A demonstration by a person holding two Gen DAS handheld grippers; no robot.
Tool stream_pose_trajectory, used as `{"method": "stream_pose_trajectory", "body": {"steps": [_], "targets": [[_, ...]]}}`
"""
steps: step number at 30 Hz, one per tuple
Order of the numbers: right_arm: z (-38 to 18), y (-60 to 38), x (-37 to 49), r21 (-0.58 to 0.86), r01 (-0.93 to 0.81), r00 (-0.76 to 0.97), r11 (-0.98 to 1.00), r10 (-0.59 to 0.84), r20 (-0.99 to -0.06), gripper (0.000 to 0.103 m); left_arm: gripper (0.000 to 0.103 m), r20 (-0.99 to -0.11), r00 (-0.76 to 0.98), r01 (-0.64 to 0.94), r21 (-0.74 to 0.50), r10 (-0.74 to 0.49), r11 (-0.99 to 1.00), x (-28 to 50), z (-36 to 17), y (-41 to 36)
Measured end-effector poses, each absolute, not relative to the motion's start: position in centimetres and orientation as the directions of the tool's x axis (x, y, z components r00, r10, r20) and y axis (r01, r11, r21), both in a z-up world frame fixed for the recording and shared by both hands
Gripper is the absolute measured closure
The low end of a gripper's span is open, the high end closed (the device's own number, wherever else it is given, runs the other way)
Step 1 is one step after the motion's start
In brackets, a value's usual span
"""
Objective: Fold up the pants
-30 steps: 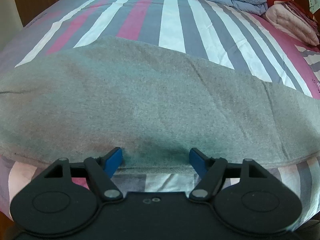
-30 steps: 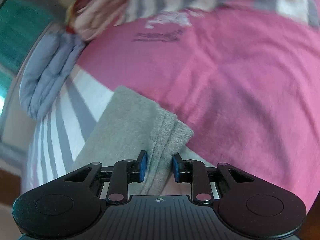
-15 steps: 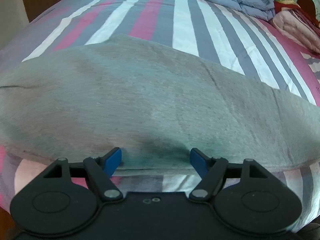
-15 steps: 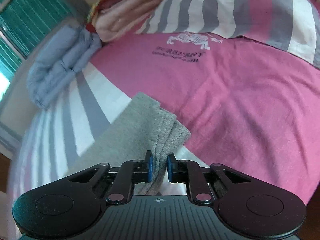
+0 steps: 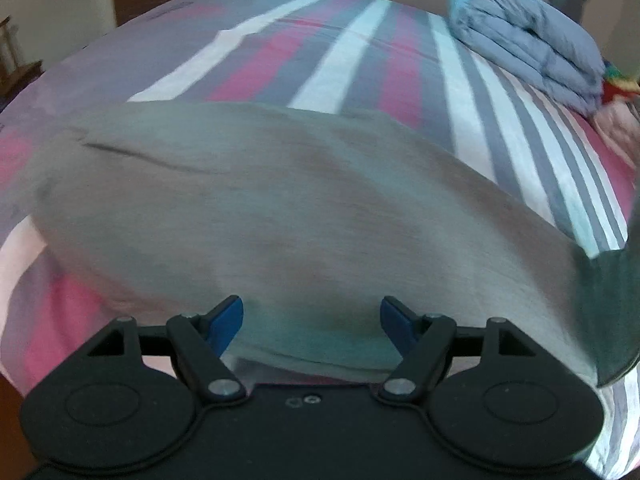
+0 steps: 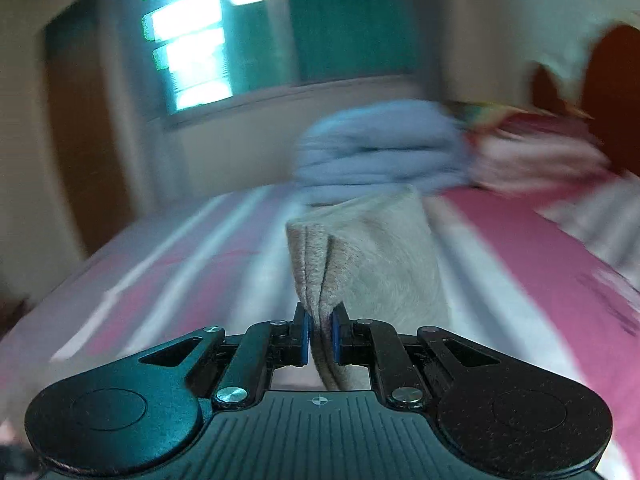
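Grey pants (image 5: 304, 216) lie spread across a striped bed (image 5: 360, 60). My left gripper (image 5: 311, 318) is open, its blue pads on either side of the pants' near edge, holding nothing. At the far right of the left wrist view a corner of the pants (image 5: 612, 312) is lifted off the bed. My right gripper (image 6: 320, 334) is shut on the pants' cuff end (image 6: 360, 256) and holds it raised above the bed, the fabric standing up between the pads. The right wrist view is blurred by motion.
A folded blue-grey duvet (image 5: 528, 44) lies at the far right of the bed, also in the right wrist view (image 6: 380, 148), with pink folded bedding (image 6: 536, 156) beside it. A window (image 6: 256, 36) and a wooden door (image 6: 84, 136) are behind the bed.
My right gripper closed on the cuff end and lifted it, swinging up from facing the bed to facing the window. The pants' right end has risen. My left gripper stayed open at the near edge.
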State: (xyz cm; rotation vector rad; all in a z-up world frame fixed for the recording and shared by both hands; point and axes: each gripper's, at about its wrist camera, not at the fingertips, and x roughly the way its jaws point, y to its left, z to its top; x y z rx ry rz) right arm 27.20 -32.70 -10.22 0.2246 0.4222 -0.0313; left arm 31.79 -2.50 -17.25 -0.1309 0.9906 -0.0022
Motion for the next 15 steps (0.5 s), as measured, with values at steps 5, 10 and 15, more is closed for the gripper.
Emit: {"method": "stream_pose_trajectory", "body": {"steps": [5,10,15], "targets": [[-14.1,-22.6,29.7,0.193,-0.082,0.851,0.978,0.169,-0.497,0.092,0.036,-0.826,0.562,-0.092,-0.108,-0.038,0.99,31.9,-17.1,0.0],[-20.1,-18.5,31.6,0.244,-0.078,0.712,0.967,0.226,-0.665,0.092,0.036,-0.823,0.567,-0.103,-0.125,-0.045,0.987,32.3,-16.9,0.7],[-20.1,-18.8,29.6,0.348,-0.15,0.675,0.926,0.353,-0.648,0.045,0.035,-0.822,0.567,-0.109,-0.13,-0.046,0.985,32.2,-16.8,0.4]]}}
